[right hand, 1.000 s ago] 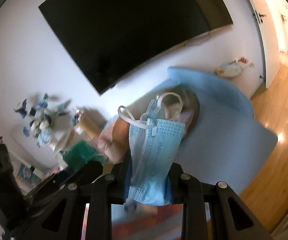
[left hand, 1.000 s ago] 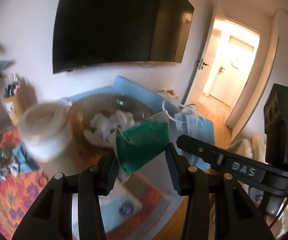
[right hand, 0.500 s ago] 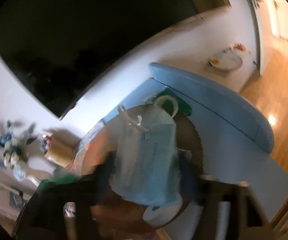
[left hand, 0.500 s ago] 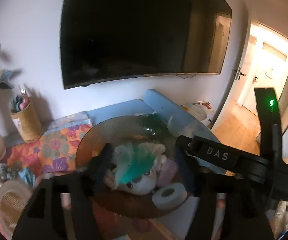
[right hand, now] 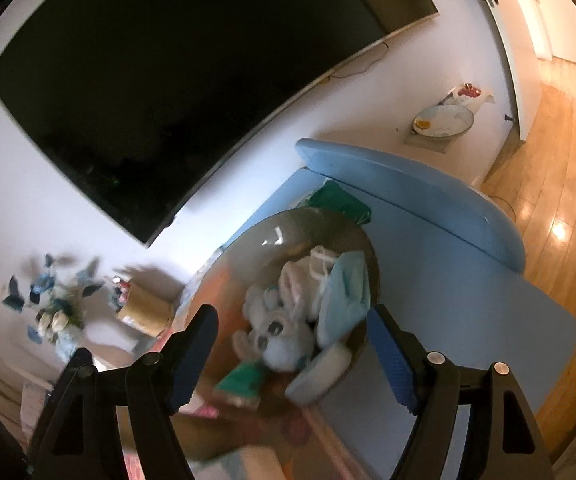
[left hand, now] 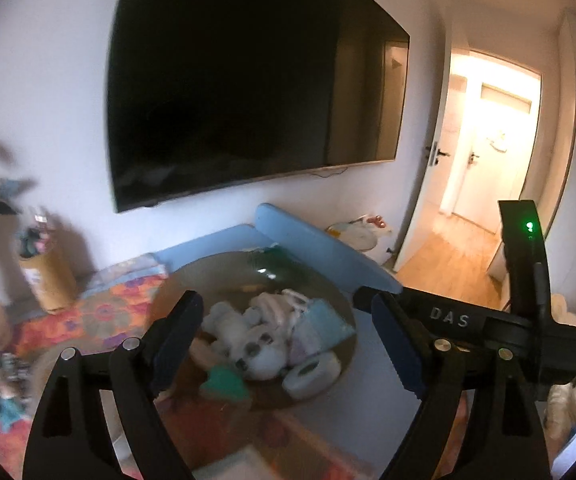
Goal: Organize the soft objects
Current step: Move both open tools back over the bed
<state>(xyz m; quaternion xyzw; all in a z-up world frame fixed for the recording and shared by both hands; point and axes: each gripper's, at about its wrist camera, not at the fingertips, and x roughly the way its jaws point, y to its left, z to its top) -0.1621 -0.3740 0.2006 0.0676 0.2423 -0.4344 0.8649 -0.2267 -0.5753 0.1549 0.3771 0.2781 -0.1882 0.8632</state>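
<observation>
A round brown bowl (left hand: 223,276) (right hand: 271,236) holds a white plush toy (left hand: 247,340) (right hand: 275,332), blue face masks (left hand: 320,320) (right hand: 344,292), a green sponge (left hand: 223,384) (right hand: 243,378) and a white tape roll (left hand: 312,372) (right hand: 320,372). A green packet (left hand: 275,264) (right hand: 336,200) lies at the bowl's far rim. My left gripper (left hand: 283,340) is open and empty above the bowl. My right gripper (right hand: 292,356) is open and empty above it too.
The bowl sits on a blue pad (right hand: 448,264) over a flowered cloth (left hand: 87,312). A large dark TV (left hand: 239,80) hangs on the wall. A wicker cup (left hand: 47,276) and a flower vase (right hand: 55,320) stand at the left. An open doorway (left hand: 488,152) is at the right.
Both grippers opened. The green packet left my left gripper and the blue masks left my right gripper; both now lie in or at the bowl. Both grippers have pulled back and up.
</observation>
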